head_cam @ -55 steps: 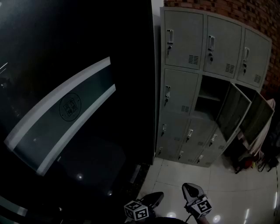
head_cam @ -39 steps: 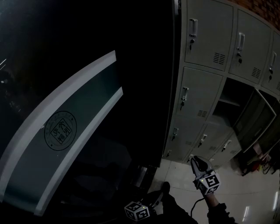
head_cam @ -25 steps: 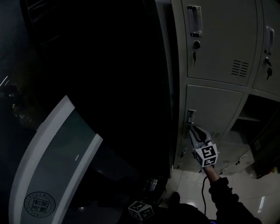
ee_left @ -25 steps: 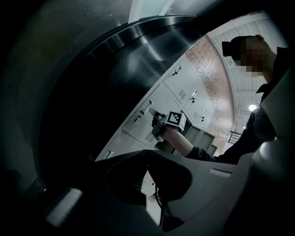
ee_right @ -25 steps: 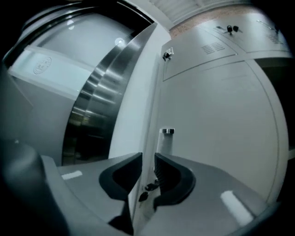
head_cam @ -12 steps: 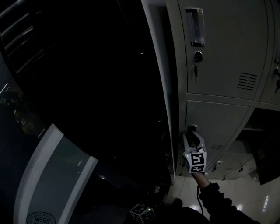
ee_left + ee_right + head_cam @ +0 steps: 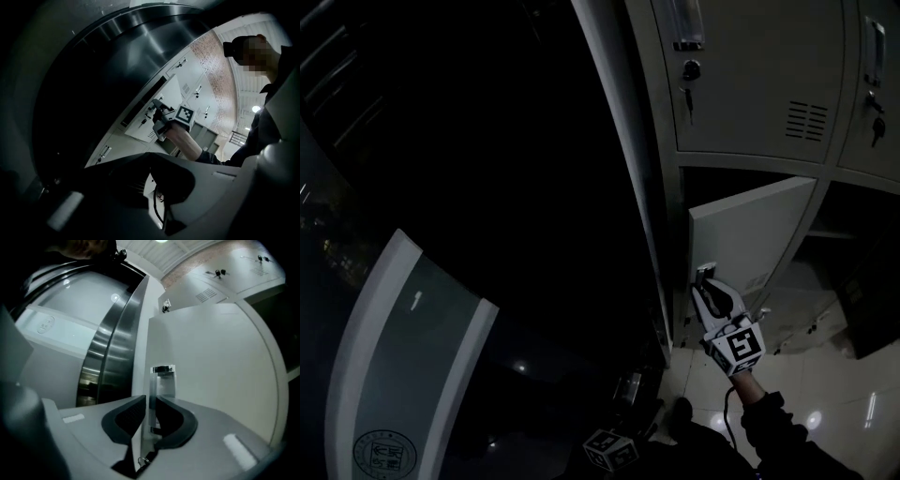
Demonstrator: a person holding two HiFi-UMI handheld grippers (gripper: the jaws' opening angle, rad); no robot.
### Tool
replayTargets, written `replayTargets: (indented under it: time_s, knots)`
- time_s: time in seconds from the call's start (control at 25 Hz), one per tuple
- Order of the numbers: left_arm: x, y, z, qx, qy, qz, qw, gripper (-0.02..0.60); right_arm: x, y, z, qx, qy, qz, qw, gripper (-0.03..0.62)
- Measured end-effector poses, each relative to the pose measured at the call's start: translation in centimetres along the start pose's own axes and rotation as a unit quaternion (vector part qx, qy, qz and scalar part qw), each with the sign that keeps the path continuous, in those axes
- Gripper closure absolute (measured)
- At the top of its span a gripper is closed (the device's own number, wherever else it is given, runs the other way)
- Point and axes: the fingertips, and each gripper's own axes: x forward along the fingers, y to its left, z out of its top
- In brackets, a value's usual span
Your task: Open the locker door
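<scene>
The grey locker door [image 7: 752, 232] in the middle row stands swung part way out from the cabinet. My right gripper [image 7: 706, 283] is at its left edge, on the metal handle [image 7: 163, 377]. In the right gripper view my right gripper [image 7: 150, 403] has the handle's plate between its pads, and both pads touch it while the jaws are opening. A key ring [image 7: 140, 460] hangs below. My left gripper [image 7: 151, 154] hangs low, shut on nothing; only its marker cube [image 7: 614, 451] shows in the head view.
A dark glass wall with a frosted band [image 7: 412, 356] fills the left. A steel column [image 7: 108, 348] borders the lockers. The upper locker door [image 7: 750, 75] is closed with a key in it. Another open compartment [image 7: 853, 244] lies to the right, above the tiled floor [image 7: 825, 403].
The right gripper rose from near the floor to the handle. In the last half second the door went from closed to swung out, with the gripper on its handle.
</scene>
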Motion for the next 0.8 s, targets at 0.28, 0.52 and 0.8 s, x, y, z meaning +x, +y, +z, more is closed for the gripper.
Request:
replayTargets:
  time_s: [0.28, 0.52, 0.8]
  knots:
    - [-6.5, -6.6, -6.0, 0.024, -0.007, -0.041, 0.9988, 0.566, -14.1, 1.1, 1.4, -0.053, 0.030, -0.060, 0.996, 0.551]
    - [-14.7, -12.8, -14.5, -0.014, 0.010, -0.050, 0.9986, 0.566, -25.4, 8.2, -0.4, -0.054, 0.106, -0.050, 0.992, 0.579]
    - [-20.3, -18.4, -19.4, 0.012, 0.018, -0.059, 0.9980, 0.566, -41.3, 22.3, -0.8, 0.014, 0.143, -0.006, 0.990, 0.572]
